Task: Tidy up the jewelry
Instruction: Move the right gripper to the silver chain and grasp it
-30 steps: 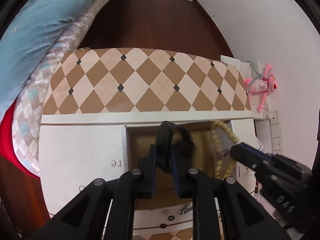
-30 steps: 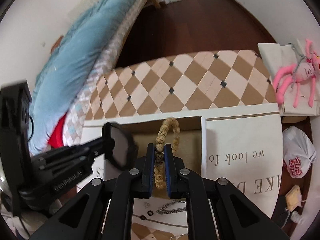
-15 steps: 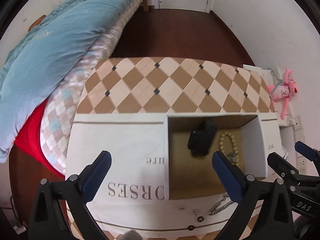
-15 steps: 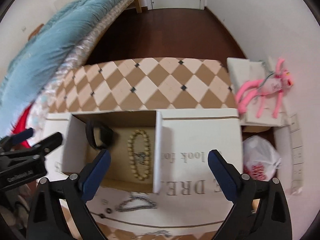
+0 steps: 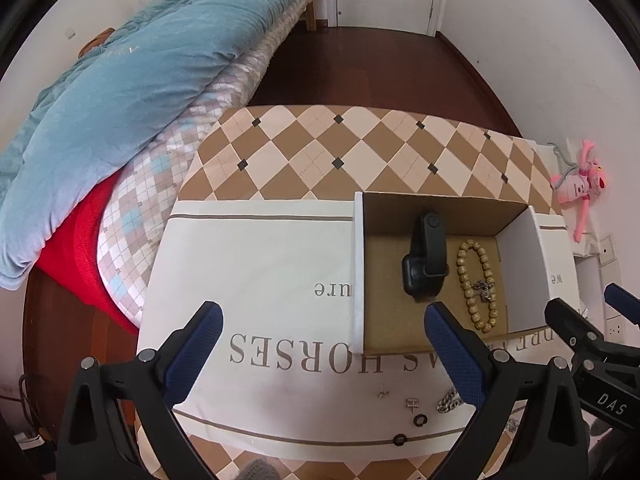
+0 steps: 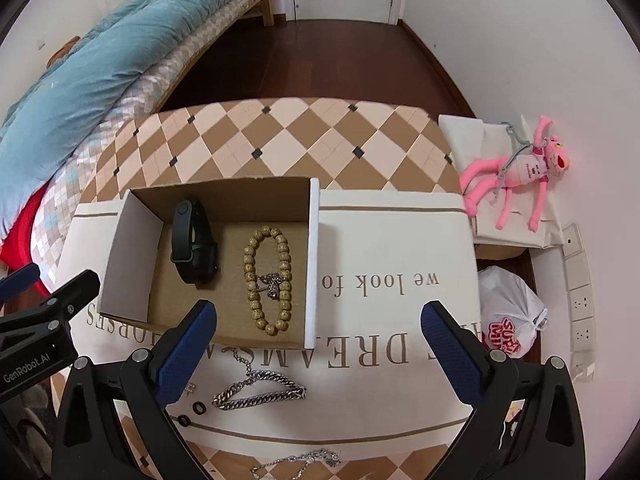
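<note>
Left wrist view shows, from the left, a blue quilt (image 5: 120,80) piled on a checked mattress, then a diamond-patterned table (image 5: 360,152) covered by a white printed cloth (image 5: 260,272). The left gripper (image 5: 320,344) hangs over this cloth with its jaws spread wide and nothing between them. Further right, the open cardboard box (image 5: 516,276) sits on the cloth, with nothing blocking its mouth. Inside lie a black smart band (image 5: 428,260) on the left and a wooden bead bracelet (image 5: 478,284) just beside it, a small silver piece resting on the beads.

Right wrist view has the right gripper (image 6: 318,346) equally wide and empty above the box's near edge. A silver chain (image 6: 260,392) and two small black rings (image 6: 198,408) lie on the cloth in front of the box; another chain (image 6: 296,460) lies nearer still. A pink plush toy (image 6: 516,172) rests far right.

A second ago each gripper pinched its item over the box; now both items lie inside and both grippers have pulled back.
</note>
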`<state>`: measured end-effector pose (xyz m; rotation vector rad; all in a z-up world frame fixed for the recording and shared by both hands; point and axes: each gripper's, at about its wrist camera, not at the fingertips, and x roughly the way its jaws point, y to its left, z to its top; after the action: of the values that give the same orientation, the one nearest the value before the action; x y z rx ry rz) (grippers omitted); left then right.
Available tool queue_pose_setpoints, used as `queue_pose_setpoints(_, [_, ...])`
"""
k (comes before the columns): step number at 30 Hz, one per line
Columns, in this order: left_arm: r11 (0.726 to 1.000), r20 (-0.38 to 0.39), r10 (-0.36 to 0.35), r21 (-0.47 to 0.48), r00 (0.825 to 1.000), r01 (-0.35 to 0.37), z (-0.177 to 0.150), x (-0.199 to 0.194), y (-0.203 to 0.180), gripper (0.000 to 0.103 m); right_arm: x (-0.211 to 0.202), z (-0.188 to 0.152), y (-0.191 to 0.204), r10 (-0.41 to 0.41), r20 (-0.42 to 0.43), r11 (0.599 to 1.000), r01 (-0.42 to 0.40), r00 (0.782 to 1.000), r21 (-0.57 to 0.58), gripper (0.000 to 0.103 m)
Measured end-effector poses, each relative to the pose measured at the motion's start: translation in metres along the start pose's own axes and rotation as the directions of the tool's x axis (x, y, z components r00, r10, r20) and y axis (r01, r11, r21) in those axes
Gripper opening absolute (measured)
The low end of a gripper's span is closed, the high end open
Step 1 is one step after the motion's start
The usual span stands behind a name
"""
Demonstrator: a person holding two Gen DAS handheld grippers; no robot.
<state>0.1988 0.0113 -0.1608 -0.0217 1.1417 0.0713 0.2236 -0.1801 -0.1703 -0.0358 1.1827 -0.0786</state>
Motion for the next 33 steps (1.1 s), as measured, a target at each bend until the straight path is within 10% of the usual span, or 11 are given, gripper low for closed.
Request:
queue_pose_setpoints(23, [1.000, 0.176, -0.022, 0.004, 0.984, 0.022, -0.036, -0.124, -0.009, 0.103, -0.148, -0.036, -0.016, -0.010, 0.246, 0.999, -0.003, 0.969, 0.054, 0.103])
queue_pose_setpoints(33, [0.997, 0.137, 0.073, -0.021, 0.988, -0.071, -0.072, -0.095, -0.009, 0.103, -0.116, -0.073, -0.028, 0.022, 0.099, 0.994, -0.032, 0.995, 0.100, 0.103])
